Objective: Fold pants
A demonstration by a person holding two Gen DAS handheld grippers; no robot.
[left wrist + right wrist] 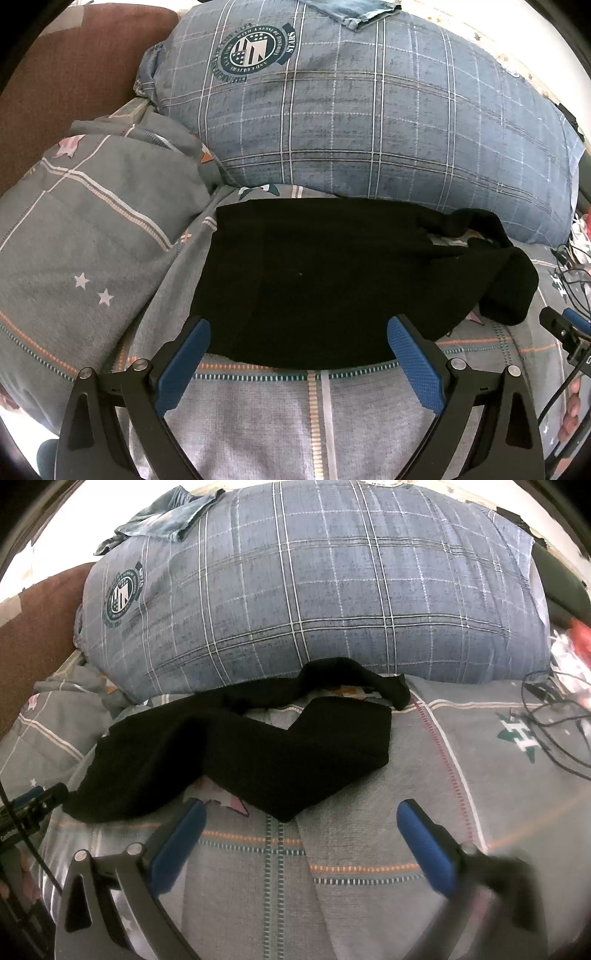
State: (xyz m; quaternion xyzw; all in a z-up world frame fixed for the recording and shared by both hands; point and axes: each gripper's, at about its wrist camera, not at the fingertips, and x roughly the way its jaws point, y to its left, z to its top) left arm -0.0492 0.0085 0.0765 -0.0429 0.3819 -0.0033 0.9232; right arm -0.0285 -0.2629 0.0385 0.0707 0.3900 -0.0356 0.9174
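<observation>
Black pants (314,280) lie partly folded and rumpled on a grey patterned bedsheet (258,424), against a big blue plaid pillow (369,118). On the left, a bunched grey quilt (81,229) crowds that side. The left gripper (299,336) hovers at the pants' near edge, fingers spread wide and empty. The right gripper (301,818) hovers near a folded corner, fingers likewise spread, holding nothing. Thick, dark layers could hide edges, so a pinch might catch only one layer, or the sheet. Open sheet lies nearer the camera; loose cables (554,716) at far right could snag.
</observation>
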